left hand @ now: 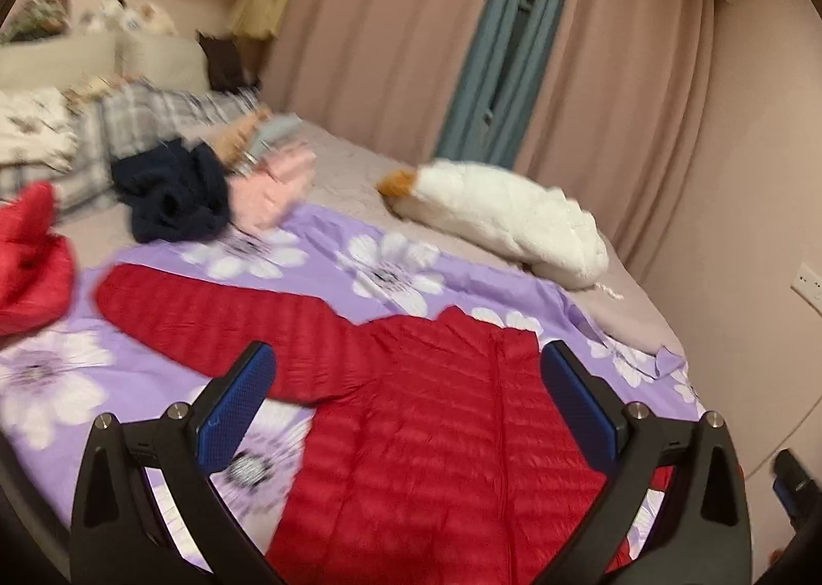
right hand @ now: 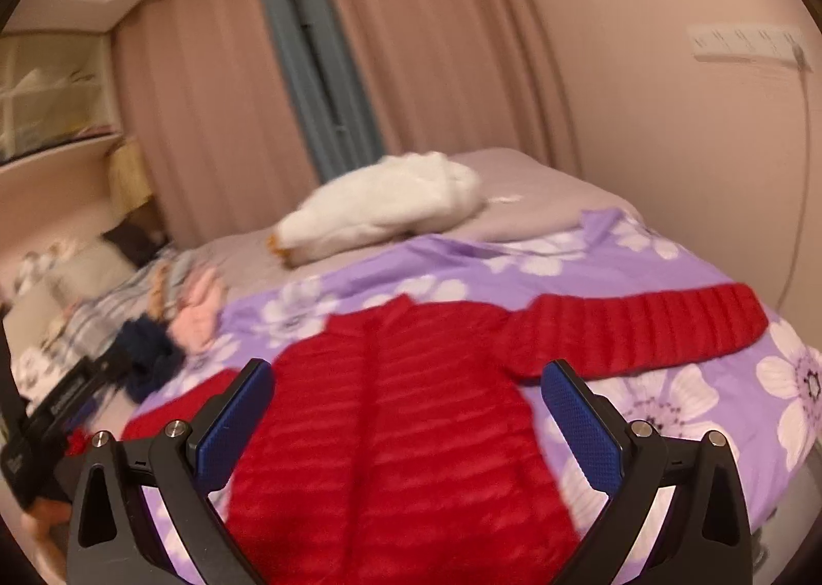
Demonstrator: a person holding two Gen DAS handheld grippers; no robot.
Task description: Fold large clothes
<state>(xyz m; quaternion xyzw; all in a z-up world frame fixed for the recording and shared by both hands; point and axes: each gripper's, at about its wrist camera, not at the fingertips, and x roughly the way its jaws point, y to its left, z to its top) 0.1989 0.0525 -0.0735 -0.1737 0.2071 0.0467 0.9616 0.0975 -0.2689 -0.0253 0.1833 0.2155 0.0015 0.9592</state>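
The red puffy jacket (left hand: 436,431) lay flat and face up on the purple flowered sheet (left hand: 154,379) on the bed, with both sleeves spread out to the sides. The left gripper (left hand: 408,395) and the right gripper (right hand: 408,405) hung over it, fingers wide apart and holding nothing. It looked light, soft and a bit slippery. A sleeve end (right hand: 740,313) seemed a good place to pinch.
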